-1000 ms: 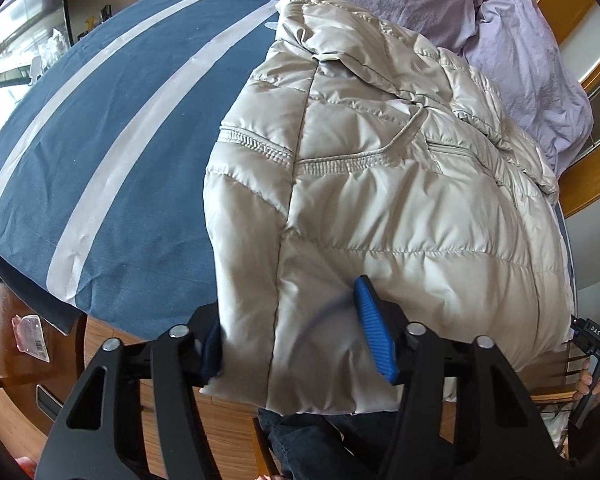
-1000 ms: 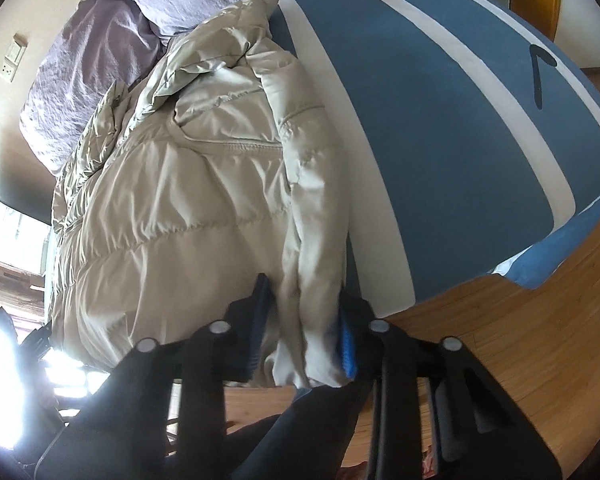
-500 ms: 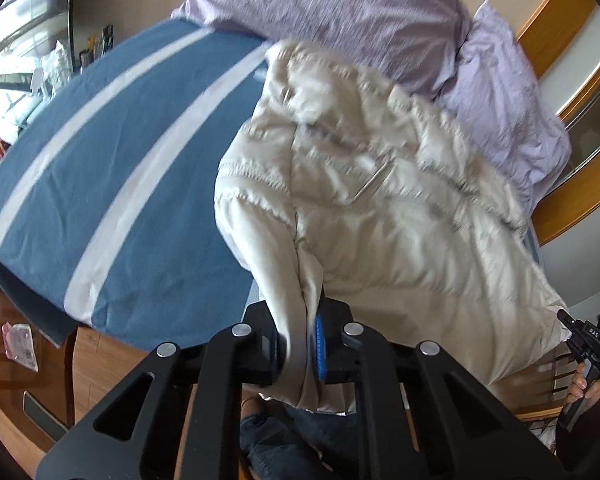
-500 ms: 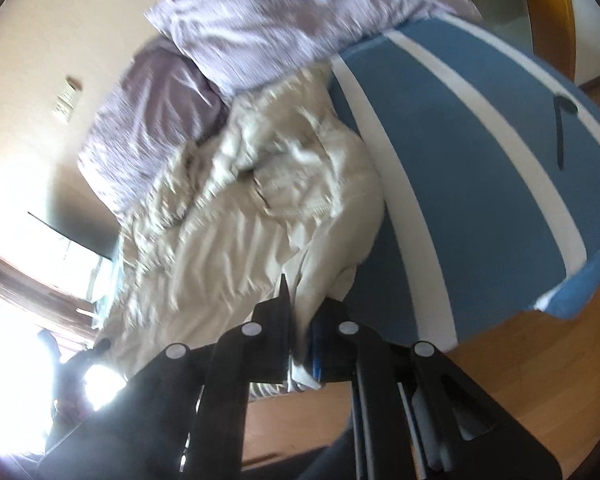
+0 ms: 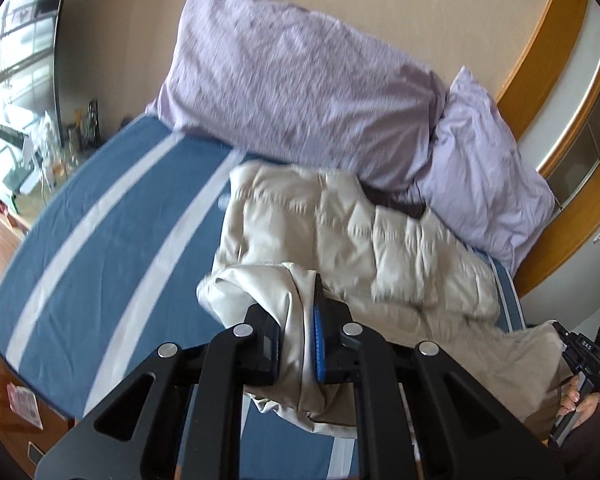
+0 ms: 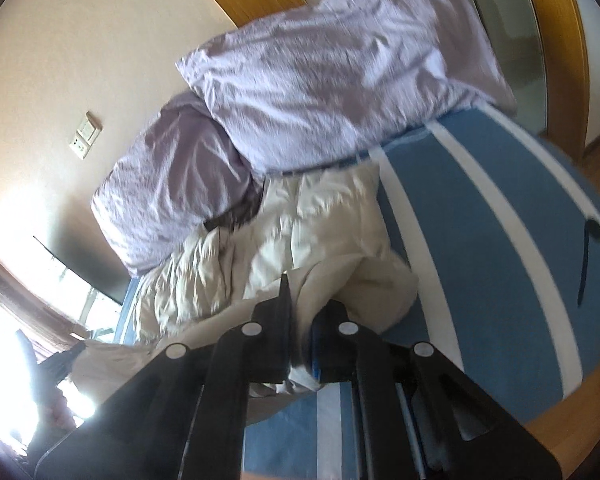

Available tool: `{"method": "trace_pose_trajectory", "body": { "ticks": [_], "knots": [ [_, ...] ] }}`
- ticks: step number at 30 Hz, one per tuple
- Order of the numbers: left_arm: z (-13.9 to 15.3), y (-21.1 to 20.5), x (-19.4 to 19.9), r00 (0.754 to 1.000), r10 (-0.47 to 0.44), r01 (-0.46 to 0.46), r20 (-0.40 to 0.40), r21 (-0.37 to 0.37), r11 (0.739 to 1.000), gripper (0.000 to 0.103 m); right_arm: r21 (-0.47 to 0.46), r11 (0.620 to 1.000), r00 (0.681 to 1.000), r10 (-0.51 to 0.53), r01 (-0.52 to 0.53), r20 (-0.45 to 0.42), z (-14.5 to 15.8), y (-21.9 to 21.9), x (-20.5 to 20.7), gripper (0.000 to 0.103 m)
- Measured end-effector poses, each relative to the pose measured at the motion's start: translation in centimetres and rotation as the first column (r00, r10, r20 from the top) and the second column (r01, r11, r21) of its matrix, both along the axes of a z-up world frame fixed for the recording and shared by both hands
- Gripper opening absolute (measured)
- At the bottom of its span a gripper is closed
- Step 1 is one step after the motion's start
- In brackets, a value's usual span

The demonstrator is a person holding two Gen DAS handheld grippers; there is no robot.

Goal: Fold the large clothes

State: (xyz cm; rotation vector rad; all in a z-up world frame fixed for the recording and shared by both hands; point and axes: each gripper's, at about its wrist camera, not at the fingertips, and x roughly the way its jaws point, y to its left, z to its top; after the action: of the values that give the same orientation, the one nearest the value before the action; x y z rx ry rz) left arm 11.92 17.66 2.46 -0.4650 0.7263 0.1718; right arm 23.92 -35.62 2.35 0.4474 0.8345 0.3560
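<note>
A beige quilted puffer jacket (image 5: 340, 232) lies on a blue bed cover with pale stripes (image 5: 100, 264). Its near hem is lifted off the bed and bunches over the rest of the jacket. My left gripper (image 5: 298, 344) is shut on one corner of that hem, with fabric pinched between the blue pads. In the right wrist view the same jacket (image 6: 320, 224) rises in a fold, and my right gripper (image 6: 302, 340) is shut on its other hem corner. The right gripper (image 5: 584, 364) in a person's hand shows at the left wrist view's far right edge.
Two lilac pillows (image 5: 300, 80) (image 5: 484, 184) lean against the beige wall at the bed's head, just beyond the jacket. A dark strap (image 6: 588, 256) lies on the blue cover (image 6: 500, 240) to the right. Wooden floor (image 6: 572, 420) borders the bed; a wooden frame (image 5: 540, 40) stands behind.
Both grippers closed on the jacket's near hem and rose with it. The hem left the bed's edge and now bunches toward the pillows, and the views tilted up to the wall.
</note>
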Motion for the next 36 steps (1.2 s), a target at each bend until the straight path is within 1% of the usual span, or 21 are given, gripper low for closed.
{"method": "trace_pose_trajectory", "body": {
  "ticks": [4, 8, 12, 16, 20, 22, 26, 31, 36],
  "knots": [
    [1.6, 0.6, 3.1, 0.999, 0.025, -0.025, 0.020, 0.017, 1.000, 0.011, -0.020, 1.000, 0.999, -0.012, 0.013, 0.035, 1.4, 0.4, 3.0, 0.008],
    [2.5, 1.2, 5.8, 0.999, 0.045, -0.046, 0.030, 0.033, 0.998, 0.011, -0.044, 0.999, 0.998, -0.008, 0.011, 0.066, 2.5, 1.1, 6.1, 0.008],
    [2.8, 1.8, 9.0, 0.997, 0.072, -0.072, 0.023, 0.043, 0.996, 0.011, -0.060, 0.998, 0.997, -0.001, 0.006, 0.078, 3.1, 2.2, 9.8, 0.008],
    [2.5, 2.5, 12.8, 0.995, 0.102, -0.102, 0.002, 0.059, 0.993, 0.011, -0.089, 0.996, 0.997, 0.013, -0.006, 0.074, 2.7, 3.8, 14.1, 0.008],
    [1.5, 3.2, 16.4, 0.991, 0.129, -0.126, -0.033, 0.075, 0.989, 0.011, -0.112, 0.994, 0.999, 0.018, -0.013, 0.050, 1.4, 5.0, 18.1, 0.008],
    [0.8, 3.4, 18.1, 0.988, 0.142, -0.137, -0.055, 0.080, 0.987, 0.011, -0.122, 0.992, 1.000, 0.015, -0.011, 0.027, 0.4, 5.6, 20.2, 0.008],
    [-1.1, 3.7, 21.3, 0.979, 0.170, -0.161, -0.111, 0.088, 0.983, 0.011, -0.140, 0.990, 1.000, 0.003, -0.007, -0.026, -1.8, 6.5, 23.1, 0.008],
    [-3.0, 3.9, 24.1, 0.966, 0.193, -0.180, -0.172, 0.087, 0.980, 0.011, -0.153, 0.988, 0.994, -0.017, 0.001, -0.108, -4.9, 6.9, 25.5, 0.009],
    [-5.1, 3.8, 26.0, 0.950, 0.213, -0.196, -0.228, 0.095, 0.976, 0.013, -0.164, 0.986, 0.984, -0.047, 0.018, -0.174, -7.1, 6.9, 26.5, 0.010]
  ]
}}
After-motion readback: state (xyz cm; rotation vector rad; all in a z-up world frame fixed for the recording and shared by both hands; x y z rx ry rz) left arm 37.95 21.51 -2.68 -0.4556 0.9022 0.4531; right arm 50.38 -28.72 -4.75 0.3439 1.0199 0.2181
